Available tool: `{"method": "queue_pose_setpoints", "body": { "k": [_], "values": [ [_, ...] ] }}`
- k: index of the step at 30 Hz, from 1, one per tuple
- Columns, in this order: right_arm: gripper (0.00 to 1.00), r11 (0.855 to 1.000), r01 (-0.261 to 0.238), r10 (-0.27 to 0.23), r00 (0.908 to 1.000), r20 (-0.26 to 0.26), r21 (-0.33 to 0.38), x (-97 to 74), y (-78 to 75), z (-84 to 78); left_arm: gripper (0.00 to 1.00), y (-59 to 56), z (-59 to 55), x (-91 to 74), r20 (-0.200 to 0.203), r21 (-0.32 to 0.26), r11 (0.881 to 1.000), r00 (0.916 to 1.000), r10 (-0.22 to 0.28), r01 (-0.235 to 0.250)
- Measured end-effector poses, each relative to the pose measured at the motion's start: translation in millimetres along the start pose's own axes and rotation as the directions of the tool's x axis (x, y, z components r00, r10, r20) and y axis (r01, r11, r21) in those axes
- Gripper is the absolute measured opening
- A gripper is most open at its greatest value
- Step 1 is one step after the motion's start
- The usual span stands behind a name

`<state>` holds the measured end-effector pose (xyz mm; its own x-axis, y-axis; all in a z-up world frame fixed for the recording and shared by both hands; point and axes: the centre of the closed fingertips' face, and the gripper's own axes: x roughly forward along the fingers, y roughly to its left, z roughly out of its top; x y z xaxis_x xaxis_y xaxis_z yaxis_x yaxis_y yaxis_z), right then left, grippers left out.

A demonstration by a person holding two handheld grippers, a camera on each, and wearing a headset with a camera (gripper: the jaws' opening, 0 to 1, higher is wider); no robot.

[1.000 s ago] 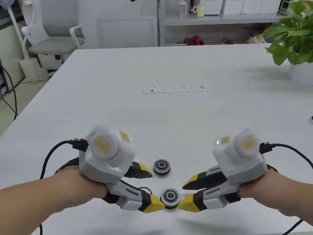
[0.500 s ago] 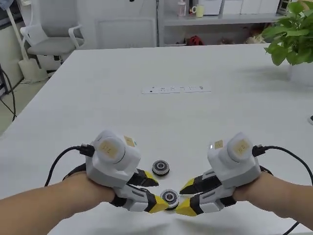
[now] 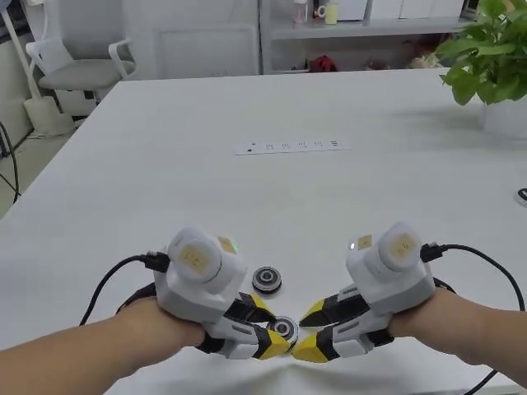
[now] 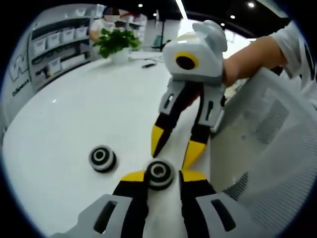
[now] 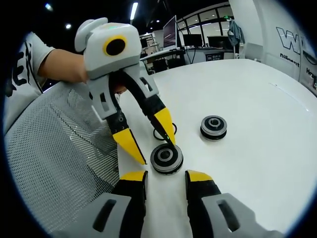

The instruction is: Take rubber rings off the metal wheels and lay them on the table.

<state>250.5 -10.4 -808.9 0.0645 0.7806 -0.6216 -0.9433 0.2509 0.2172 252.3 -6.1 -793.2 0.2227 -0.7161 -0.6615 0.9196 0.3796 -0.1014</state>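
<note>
A small metal wheel (image 3: pixel 285 329) with a black rubber ring lies near the table's front edge. My left gripper (image 3: pixel 270 327) has its yellow tips on either side of this wheel (image 4: pixel 159 173) and looks shut on it. My right gripper (image 3: pixel 306 331) faces it from the right with its jaws open, and the wheel (image 5: pixel 167 158) sits just beyond its tips. A second wheel (image 3: pixel 266 280) rests on the table a little farther away. A thin black ring (image 5: pixel 158 134) seems to lie behind the left gripper's tips.
A white power strip (image 3: pixel 286 146) lies mid-table. A potted plant (image 3: pixel 486 49) stands at the far right corner and an office chair (image 3: pixel 74 70) beyond the far left. A mesh chair back (image 5: pixel 59 163) is close to the table's near edge.
Both grippers have drawn in on the near wheel. The left gripper's jaws have narrowed around it, and the right gripper's tips have come closer from the right. The head camera shifted slightly.
</note>
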Motion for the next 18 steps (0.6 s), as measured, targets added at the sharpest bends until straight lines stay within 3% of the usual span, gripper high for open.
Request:
{"method": "queue_pose_setpoints", "body": {
  "k": [9, 18],
  "values": [
    [0.28, 1.000, -0.006, 0.006, 1.0000, 0.001, -0.002, 2.8, -1.7, 2.0, 0.18, 0.7, 0.2, 3.6, 0.001, 0.092, 0.995, 0.9995, 0.031, -0.031],
    [0.28, 1.000, -0.016, 0.016, 0.9999, 0.000, -0.021, 7.1, 0.1, 6.9, 0.14, 4.4, 1.2, 3.2, 0.008, 0.090, 0.995, 0.9988, 0.049, -0.049]
  ]
}}
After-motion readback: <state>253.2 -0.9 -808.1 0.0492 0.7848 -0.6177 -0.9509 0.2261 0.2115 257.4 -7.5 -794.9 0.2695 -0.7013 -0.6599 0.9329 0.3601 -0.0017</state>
